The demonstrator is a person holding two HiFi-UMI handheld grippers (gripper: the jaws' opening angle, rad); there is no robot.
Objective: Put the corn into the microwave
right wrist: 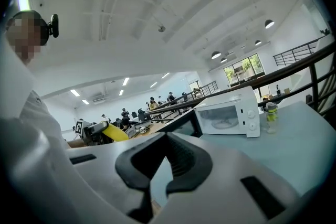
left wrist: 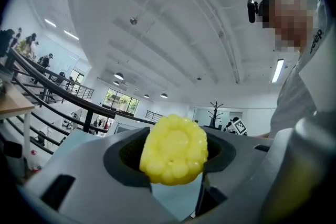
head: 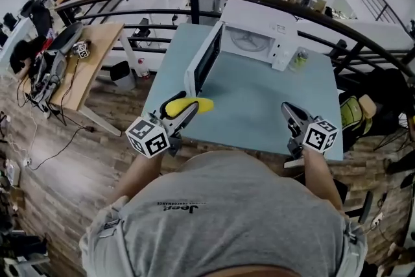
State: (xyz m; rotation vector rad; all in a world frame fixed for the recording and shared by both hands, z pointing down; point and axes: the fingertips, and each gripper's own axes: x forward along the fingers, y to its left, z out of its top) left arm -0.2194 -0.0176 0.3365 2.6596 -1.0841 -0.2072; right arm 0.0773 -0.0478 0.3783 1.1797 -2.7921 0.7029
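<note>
1. Desk (head: 259, 107): pale blue, carries everything.
2. Microwave (head: 259, 36): at the desk's far edge, door (head: 204, 65) swung wide open to the left.
3. Left hand-held gripper (head: 185, 110): over the desk's near-left edge, jaws held moderately wide and clamped on the corn.
4. Right hand-held gripper (head: 290, 112): at the desk's near-right edge, jaws a little apart, nothing between them, touching nothing.
5. Corn (head: 198, 105): yellow cob, gripped between the left jaws with its end sticking out past them. It is near the open door's edge and outside the microwave.
6. Bottle (head: 299, 60): upright just right of the microwave.
</note>
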